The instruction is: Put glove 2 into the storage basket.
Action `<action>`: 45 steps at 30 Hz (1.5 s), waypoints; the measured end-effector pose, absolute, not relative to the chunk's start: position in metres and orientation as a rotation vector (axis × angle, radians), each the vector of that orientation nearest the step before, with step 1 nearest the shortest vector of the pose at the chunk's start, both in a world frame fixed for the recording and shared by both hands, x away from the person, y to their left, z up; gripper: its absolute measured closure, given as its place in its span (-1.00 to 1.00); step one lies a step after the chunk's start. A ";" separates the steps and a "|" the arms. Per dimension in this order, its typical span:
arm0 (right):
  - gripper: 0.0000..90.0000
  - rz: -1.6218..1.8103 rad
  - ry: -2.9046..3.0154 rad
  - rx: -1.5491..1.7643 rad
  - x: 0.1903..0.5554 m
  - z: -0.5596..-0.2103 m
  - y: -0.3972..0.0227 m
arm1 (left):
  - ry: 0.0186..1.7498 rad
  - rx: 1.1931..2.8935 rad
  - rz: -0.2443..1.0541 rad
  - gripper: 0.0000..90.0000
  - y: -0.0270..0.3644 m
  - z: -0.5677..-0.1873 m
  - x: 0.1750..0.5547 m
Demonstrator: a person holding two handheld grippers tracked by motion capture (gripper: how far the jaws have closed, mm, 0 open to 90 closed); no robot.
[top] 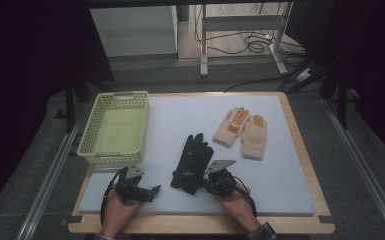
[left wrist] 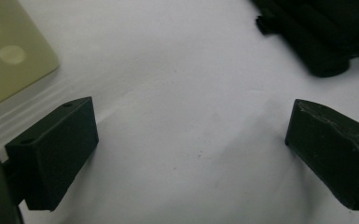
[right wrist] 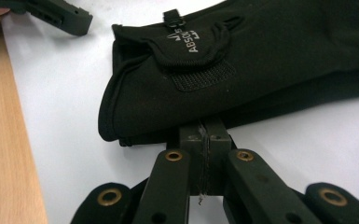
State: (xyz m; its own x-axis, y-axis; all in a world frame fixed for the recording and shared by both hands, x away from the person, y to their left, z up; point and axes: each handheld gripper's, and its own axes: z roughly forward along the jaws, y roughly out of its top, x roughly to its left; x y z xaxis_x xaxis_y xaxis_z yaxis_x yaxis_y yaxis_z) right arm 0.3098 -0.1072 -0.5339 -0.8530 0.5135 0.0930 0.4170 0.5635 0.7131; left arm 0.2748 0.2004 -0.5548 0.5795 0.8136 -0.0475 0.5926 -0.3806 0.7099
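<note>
Pinching the cuff edge of the black gloves (right wrist: 261, 60) with our right tongs (right wrist: 205, 128) closed, fingers running away up the counter (top: 290, 175), left tongs (left wrist: 191, 140) wide beside.

Black fabric glove (top: 192, 161) with velcro wrist strap, lying flat mid-tabletop, fingers pointing away, cuff nearest the person.

A wooden surface (top: 300, 150) (its top covered by a white mat (top: 280, 180)) carries a yellow basket (top: 115, 127) at far left, black gloves (top: 192, 162) near the middle and beige gloves (top: 242, 132) to their right.
</note>
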 end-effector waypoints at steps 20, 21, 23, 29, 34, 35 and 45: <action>0.95 1.148 2.630 0.744 0.325 -0.537 -0.069 | 1.116 2.117 0.408 -0.94 0.200 -0.555 0.275; 0.95 1.146 2.629 0.740 0.325 -0.537 -0.069 | 1.116 2.117 0.408 -0.94 0.200 -0.555 0.275; 0.94 1.148 2.627 0.731 0.325 -0.537 -0.069 | 1.118 2.119 0.407 -0.94 0.200 -0.554 0.275; 0.75 1.120 2.639 0.722 0.321 -0.533 -0.072 | 1.116 2.123 0.404 -0.95 0.200 -0.554 0.276; 0.59 1.126 2.609 0.729 0.318 -0.525 -0.084 | 1.120 2.117 0.401 -0.95 0.200 -0.555 0.276; 0.50 1.127 2.594 0.736 0.317 -0.523 -0.091 | 1.120 2.116 0.400 -0.95 0.200 -0.555 0.276; 0.13 1.111 2.517 0.821 0.319 -0.517 -0.135 | 1.125 2.108 0.402 -0.96 0.199 -0.555 0.276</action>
State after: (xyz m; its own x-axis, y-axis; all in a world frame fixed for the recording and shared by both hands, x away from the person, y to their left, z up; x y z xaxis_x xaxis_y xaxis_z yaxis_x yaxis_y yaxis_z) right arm 0.3187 -0.1354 -0.5165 -0.8031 0.5956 -0.0173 0.3885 0.5455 0.7426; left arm 0.2755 0.1992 -0.5550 0.5738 0.8173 -0.0524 0.5989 -0.3751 0.7075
